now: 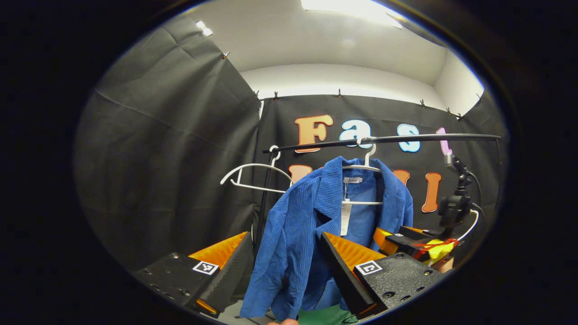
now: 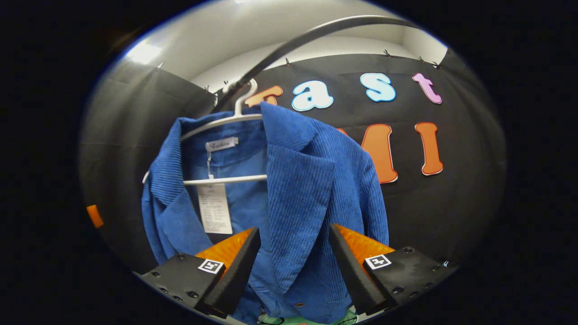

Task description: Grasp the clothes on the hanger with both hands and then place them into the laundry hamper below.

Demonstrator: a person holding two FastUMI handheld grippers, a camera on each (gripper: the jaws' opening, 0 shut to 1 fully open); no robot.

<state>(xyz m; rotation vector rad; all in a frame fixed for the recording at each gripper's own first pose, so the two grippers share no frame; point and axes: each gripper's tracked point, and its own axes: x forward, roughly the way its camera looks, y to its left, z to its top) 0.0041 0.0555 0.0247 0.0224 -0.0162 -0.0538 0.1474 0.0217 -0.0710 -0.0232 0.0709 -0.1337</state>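
A blue corduroy jacket hangs on a white hanger from a black rail. My left gripper is open, and the jacket's front panel and sleeve hang in the gap between its fingers. In the right gripper view the jacket is close, on its hanger, with a paper tag at the collar. My right gripper is open too, its fingers on either side of the lapel. The left gripper view also catches the right gripper at the jacket's far side. A strip of green shows below the jacket.
An empty white hanger hangs on the rail left of the jacket. A black camera mount with cables stands at the rail's right end. Black cloth walls close in behind and on the left. The rail crosses overhead in the right gripper view.
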